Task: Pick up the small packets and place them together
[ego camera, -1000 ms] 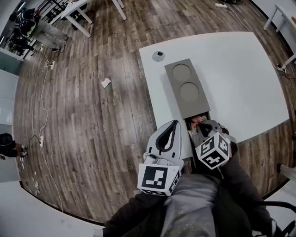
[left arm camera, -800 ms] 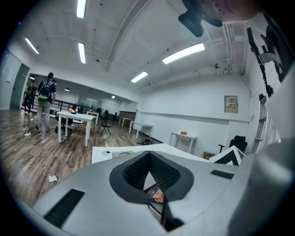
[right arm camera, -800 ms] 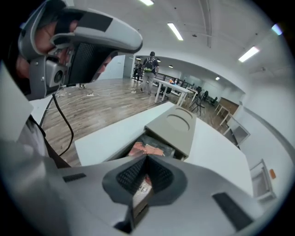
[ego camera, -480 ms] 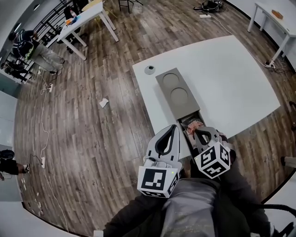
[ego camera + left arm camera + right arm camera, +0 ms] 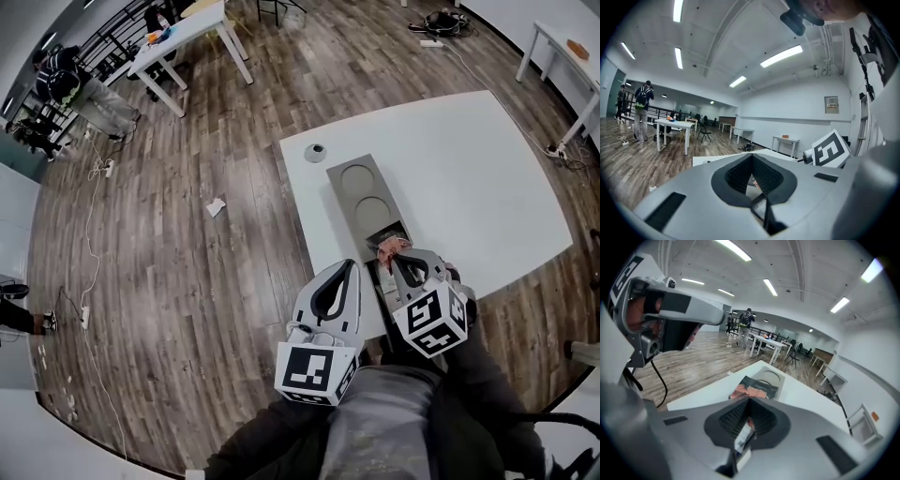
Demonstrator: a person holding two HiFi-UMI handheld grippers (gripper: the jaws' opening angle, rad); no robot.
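Note:
My right gripper (image 5: 398, 255) hangs over the near end of the grey tray (image 5: 361, 183), shut on a small packet (image 5: 743, 436) pinched between its jaws. Pinkish small packets (image 5: 751, 391) lie in the tray's open end compartment (image 5: 391, 233), below and ahead of the jaws. Left of it, over the table's near edge, my left gripper (image 5: 349, 265) has its jaws closed on another small packet (image 5: 758, 206), white with dark and red print. The right gripper's marker cube (image 5: 830, 149) shows in the left gripper view.
The tray has two round recesses and lies on a white table (image 5: 469, 159). A small round grey object (image 5: 315, 151) sits near the table's far left corner. Wood floor lies to the left, with a scrap of paper (image 5: 216, 206) and other tables beyond.
Both grippers have risen, the right one more, lifting away from the tray's end compartment with its packet. Both sets of jaws stay closed.

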